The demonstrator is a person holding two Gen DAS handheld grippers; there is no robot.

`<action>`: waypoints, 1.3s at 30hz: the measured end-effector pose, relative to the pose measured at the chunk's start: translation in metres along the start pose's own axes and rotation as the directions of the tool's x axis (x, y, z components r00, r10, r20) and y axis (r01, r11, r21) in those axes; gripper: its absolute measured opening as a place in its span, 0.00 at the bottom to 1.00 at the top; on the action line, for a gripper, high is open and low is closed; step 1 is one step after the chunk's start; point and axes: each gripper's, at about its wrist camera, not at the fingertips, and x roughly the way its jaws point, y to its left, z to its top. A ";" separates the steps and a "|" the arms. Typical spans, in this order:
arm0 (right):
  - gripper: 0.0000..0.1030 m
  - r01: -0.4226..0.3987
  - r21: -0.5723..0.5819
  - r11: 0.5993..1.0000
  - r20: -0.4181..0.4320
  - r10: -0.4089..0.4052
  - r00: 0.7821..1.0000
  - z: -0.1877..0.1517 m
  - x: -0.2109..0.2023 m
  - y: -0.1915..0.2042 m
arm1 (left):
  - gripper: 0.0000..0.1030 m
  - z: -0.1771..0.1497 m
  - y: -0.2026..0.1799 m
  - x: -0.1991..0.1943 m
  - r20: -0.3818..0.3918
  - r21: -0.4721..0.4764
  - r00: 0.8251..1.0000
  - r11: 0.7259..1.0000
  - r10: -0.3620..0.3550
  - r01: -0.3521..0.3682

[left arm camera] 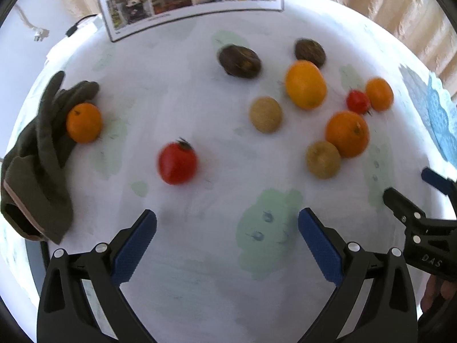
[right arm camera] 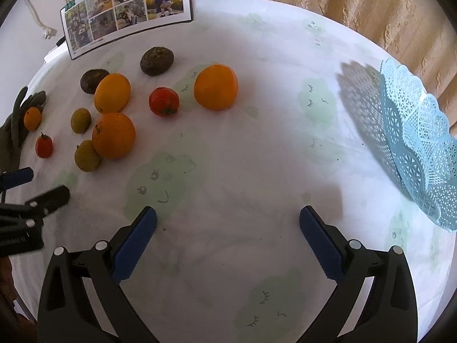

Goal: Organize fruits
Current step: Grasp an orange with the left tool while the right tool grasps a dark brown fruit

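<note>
Both grippers hang wide open over the table with nothing between their blue pads: my left gripper (left arm camera: 227,245) faces the fruit pile, and my right gripper (right arm camera: 228,243) faces bare tablecloth (right arm camera: 257,143) nearer the basket. From the right wrist view, the light blue lattice basket (right arm camera: 414,148) stands at the far right edge, well apart from the fruit and, as far as I can see, with nothing in it. The fruit is scattered on the left half of the cloth: a big orange (right arm camera: 216,87) sits alone, nearest the basket, with a tomato (right arm camera: 164,101) just beside it; further left a cluster packs another orange (right arm camera: 113,135) against a small brownish-green fruit (right arm camera: 87,155). In the left wrist view, a second tomato (left arm camera: 177,163) lies closest to my left pads, and a small orange (left arm camera: 84,123) rests against a dark glove (left arm camera: 37,157). I judge the sorting has not started, and this is the approach to a first pick. Next I would swing the right gripper left to straddle the lone orange, close gently, since round fruit rolls, then carry it across to the basket.
</note>
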 end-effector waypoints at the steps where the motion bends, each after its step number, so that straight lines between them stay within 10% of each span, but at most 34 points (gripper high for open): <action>1: 0.98 -0.004 0.011 1.000 0.001 0.004 1.000 0.000 0.000 -0.001 | 0.95 0.002 0.005 -0.001 0.006 -0.013 1.000 1.000 0.001 -0.001; 26: 0.98 -0.031 0.100 0.995 0.081 0.023 0.996 0.024 -0.008 0.004 | 0.77 0.071 0.143 0.015 0.118 -0.278 0.993 0.960 0.007 0.026; 39: 0.98 -0.047 0.057 0.997 0.116 0.040 0.992 0.047 -0.004 0.020 | 0.38 0.076 0.149 0.013 0.137 -0.241 0.990 0.971 0.032 0.002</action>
